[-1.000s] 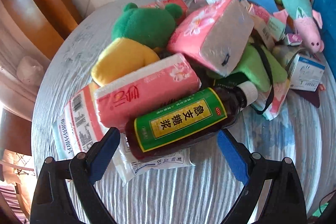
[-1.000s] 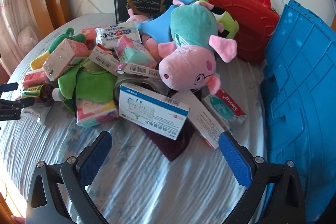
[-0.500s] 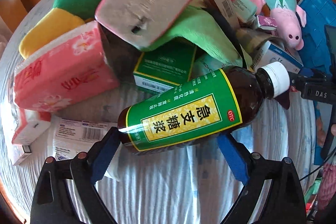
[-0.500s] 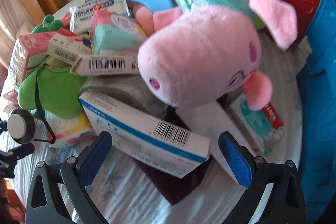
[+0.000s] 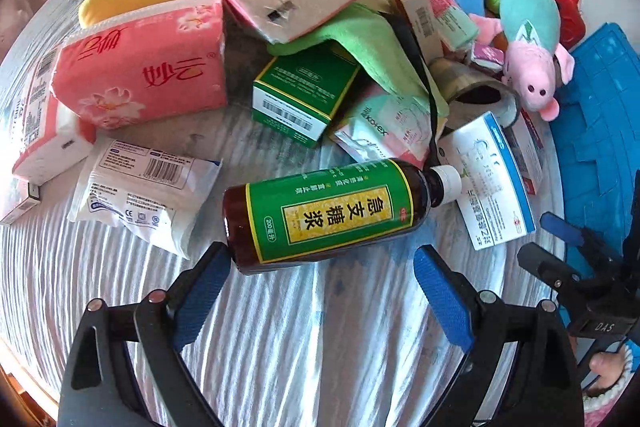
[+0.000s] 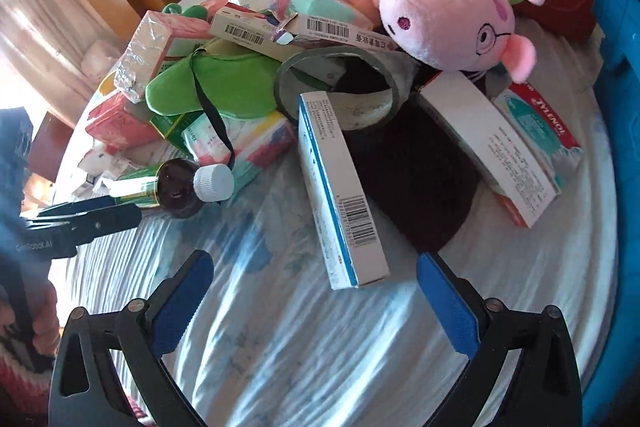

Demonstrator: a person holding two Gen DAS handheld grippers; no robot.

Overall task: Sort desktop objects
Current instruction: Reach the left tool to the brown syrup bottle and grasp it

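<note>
A brown syrup bottle (image 5: 332, 213) with a green and yellow label and white cap lies on its side, just ahead of my left gripper (image 5: 322, 291). The gripper's blue pads stand wide open, the left pad close to the bottle's base. The bottle also shows in the right wrist view (image 6: 184, 187), cap toward the camera. My right gripper (image 6: 316, 301) is open and empty, just short of a white and blue medicine box (image 6: 340, 187) standing on its edge. A pink pig plush (image 6: 452, 19) lies on the pile behind it.
The round cloth-covered table (image 5: 280, 347) holds a pile: pink tissue packs (image 5: 140, 75), a green box (image 5: 300, 93), a white wipes pack (image 5: 148, 195), a green cloth (image 6: 208, 87), a tape roll (image 6: 340, 87), a Tylenol box (image 6: 540, 131). A blue crate (image 5: 600, 115) stands at the right.
The bottle has come down from the pile toward the table in front of the left gripper. The right gripper has pulled back and turned, so the medicine box now stands edge-on before it.
</note>
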